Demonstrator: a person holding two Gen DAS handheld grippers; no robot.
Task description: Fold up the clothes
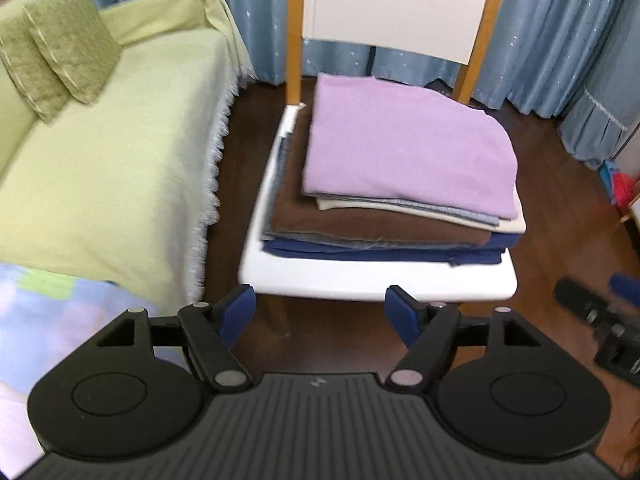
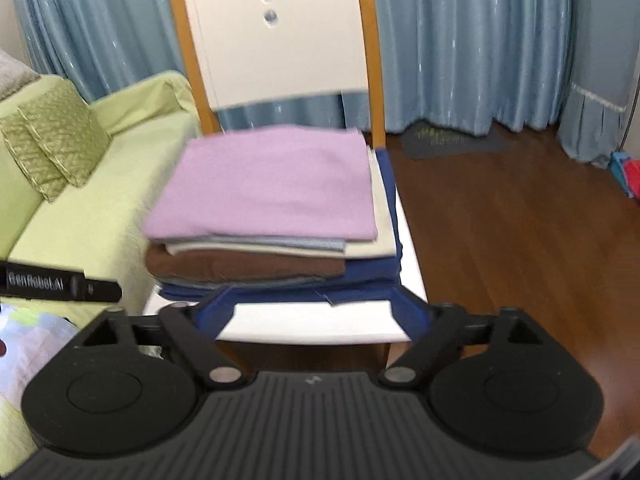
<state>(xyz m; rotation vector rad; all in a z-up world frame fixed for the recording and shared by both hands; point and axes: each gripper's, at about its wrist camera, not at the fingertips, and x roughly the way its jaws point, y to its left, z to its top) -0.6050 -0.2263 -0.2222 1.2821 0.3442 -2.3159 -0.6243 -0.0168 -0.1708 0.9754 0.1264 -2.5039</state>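
Observation:
A stack of folded clothes rests on a white chair seat [image 1: 360, 280] [image 2: 320, 322]. A lilac folded cloth [image 1: 408, 144] [image 2: 272, 188] lies on top, over cream, grey, brown [image 1: 360, 226] [image 2: 240, 266] and navy layers [image 1: 384, 254] [image 2: 372, 276]. My left gripper [image 1: 322, 308] hangs open in front of the seat's near edge, nothing between its blue pads. My right gripper [image 2: 316, 304] is open too, wide, just before the stack's near edge and holding nothing. A pale patterned cloth [image 1: 48, 320] [image 2: 28, 344] lies at the lower left on the sofa.
A green-covered sofa [image 1: 100, 168] [image 2: 80, 216] with two green cushions [image 1: 60, 56] [image 2: 52, 140] stands left of the chair. Blue curtains [image 1: 560, 40] [image 2: 460, 48] hang behind. Dark wooden floor [image 2: 520, 240] spreads to the right, with a dark mat [image 2: 452, 140] and colourful items [image 1: 622, 188] by the curtain.

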